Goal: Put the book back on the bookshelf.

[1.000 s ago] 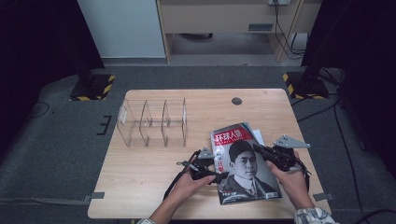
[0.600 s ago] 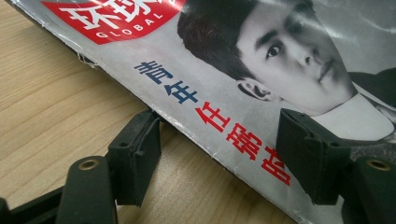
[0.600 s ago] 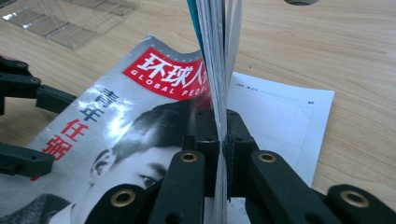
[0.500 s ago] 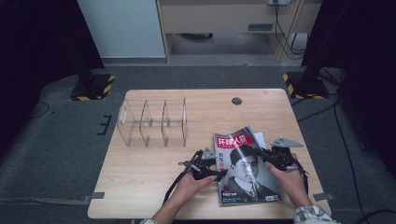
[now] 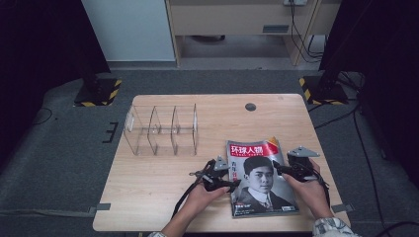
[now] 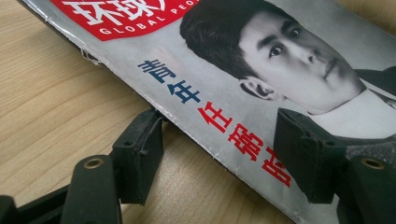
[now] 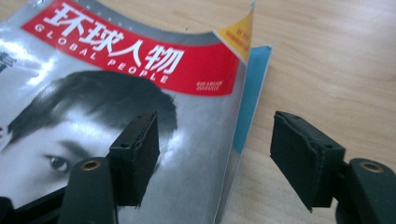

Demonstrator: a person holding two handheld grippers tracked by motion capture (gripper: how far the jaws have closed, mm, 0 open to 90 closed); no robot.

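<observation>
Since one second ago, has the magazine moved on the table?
Yes. The magazine has come down flat and shifted slightly toward the table's near edge, farther from the clear divider rack, which stands where it was.

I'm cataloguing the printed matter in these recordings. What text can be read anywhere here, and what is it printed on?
"环球人物" in white on the red banner of the magazine cover.
"GLOBAL PEOPLE" in white beneath it, same banner.
"青年" in blue and "任弼时" in red down the cover's spine side, in the left gripper view.
Small white print at the banner's end and on the yellow corner flap: too small to read.
</observation>
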